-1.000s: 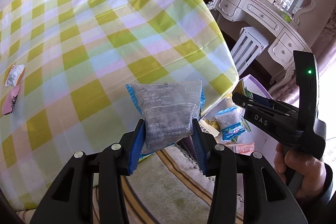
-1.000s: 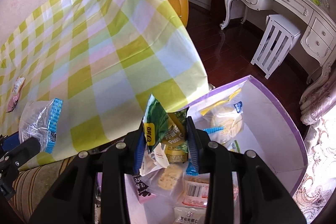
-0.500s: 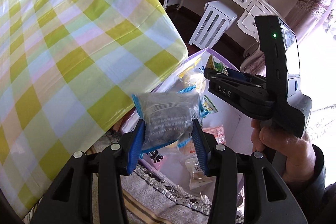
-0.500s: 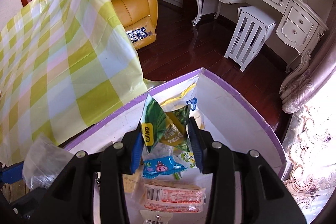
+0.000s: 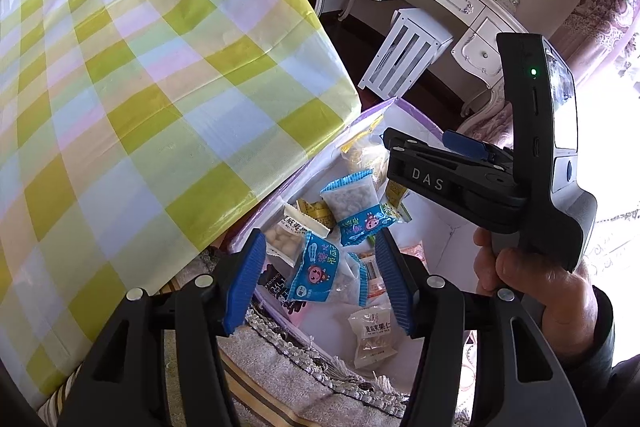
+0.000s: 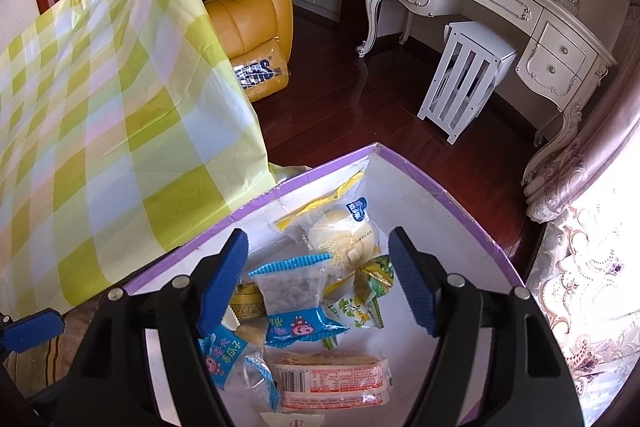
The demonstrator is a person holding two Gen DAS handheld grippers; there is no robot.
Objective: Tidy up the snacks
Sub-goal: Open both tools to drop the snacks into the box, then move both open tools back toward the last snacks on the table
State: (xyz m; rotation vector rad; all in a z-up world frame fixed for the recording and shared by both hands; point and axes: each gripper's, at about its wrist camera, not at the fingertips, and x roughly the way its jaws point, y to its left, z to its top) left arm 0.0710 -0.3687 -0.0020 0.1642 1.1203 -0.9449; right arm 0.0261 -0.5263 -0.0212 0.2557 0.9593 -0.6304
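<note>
Snack packets [image 6: 296,303] lie piled in the purple-rimmed box [image 6: 448,195] beside the checked tablecloth [image 5: 140,87]; above them the left gripper [image 5: 320,283] and right gripper [image 6: 316,279] are both opening, nothing pinched between their pads.

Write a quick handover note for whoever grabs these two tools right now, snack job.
Left tool: jaws opening, nothing pressed between the pads; it sits over the near edge of the box.
Right tool: jaws opening, empty, above the middle of the box.
Snacks: a blue packet, a green packet, a bun and a red-label pack lie loose in the box beside the checked table.
Done: these snacks are in the box.
Left: check the table for more; its far part is out of view.
</note>
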